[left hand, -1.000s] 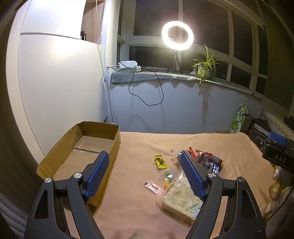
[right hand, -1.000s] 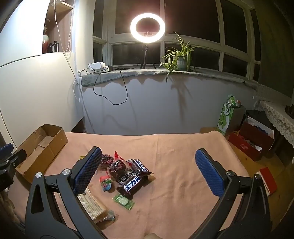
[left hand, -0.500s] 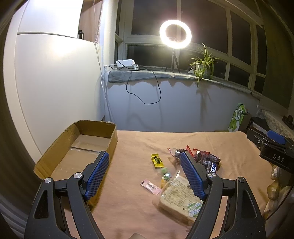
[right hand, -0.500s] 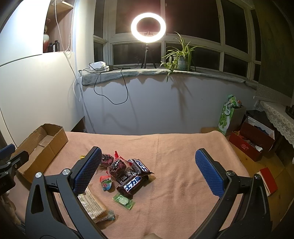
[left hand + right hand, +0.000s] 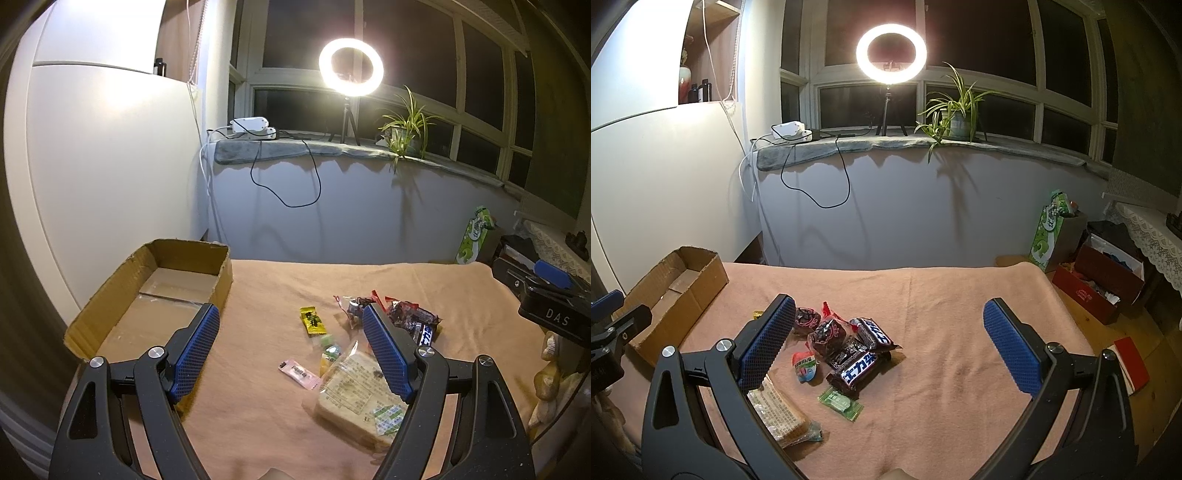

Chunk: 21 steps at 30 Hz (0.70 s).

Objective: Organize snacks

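A pile of snacks lies on the peach cloth [image 5: 280,295]: a yellow candy [image 5: 312,320], a pink sachet [image 5: 300,373], a wrapped sandwich [image 5: 360,397] and dark chocolate bars [image 5: 415,325]. My left gripper [image 5: 290,347] hovers open above the cloth, between the empty cardboard box [image 5: 162,291] and the sandwich. In the right wrist view the chocolate bars [image 5: 862,356], a green sachet [image 5: 840,400] and the sandwich [image 5: 777,415] lie by the left finger of my right gripper [image 5: 890,341], which is open and holds nothing. The box [image 5: 677,291] stands at the far left.
A ring light [image 5: 891,53] and a potted plant [image 5: 955,114] stand on the sill behind the table. To the right, on the floor, are a green bag [image 5: 1051,230] and a red box [image 5: 1102,286]. The other gripper [image 5: 550,299] shows at the right edge of the left wrist view.
The left gripper has drifted a little leftward, so box and snacks sit slightly further left in its view. The right gripper has barely moved. Both jaws stay open.
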{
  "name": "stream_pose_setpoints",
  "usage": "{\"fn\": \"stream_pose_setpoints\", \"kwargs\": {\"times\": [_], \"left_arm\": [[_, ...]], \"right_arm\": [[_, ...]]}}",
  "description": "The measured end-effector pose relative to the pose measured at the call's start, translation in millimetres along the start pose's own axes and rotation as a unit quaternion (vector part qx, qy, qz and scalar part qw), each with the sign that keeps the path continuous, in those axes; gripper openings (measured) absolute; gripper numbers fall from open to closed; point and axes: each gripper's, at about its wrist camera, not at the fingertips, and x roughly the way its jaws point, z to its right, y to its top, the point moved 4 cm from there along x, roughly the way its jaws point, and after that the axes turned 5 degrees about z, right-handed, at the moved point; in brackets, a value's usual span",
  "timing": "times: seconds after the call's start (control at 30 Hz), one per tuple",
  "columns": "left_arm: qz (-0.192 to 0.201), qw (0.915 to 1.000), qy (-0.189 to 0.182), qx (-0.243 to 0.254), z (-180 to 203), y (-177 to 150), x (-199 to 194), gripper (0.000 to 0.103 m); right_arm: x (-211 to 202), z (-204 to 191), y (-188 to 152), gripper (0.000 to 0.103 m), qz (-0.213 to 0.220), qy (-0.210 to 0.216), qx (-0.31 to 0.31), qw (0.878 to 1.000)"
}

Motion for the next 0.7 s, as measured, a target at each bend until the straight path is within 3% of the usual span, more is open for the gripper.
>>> {"fn": "stream_pose_setpoints", "kwargs": {"times": [0.7], "left_arm": [[-0.002, 1.0000, -0.003, -0.003, 4.6, -2.4, -1.0, 0.080]], "right_arm": [[1.6, -0.8, -1.4, 0.103, -0.001, 0.002, 0.002, 1.000]]}}
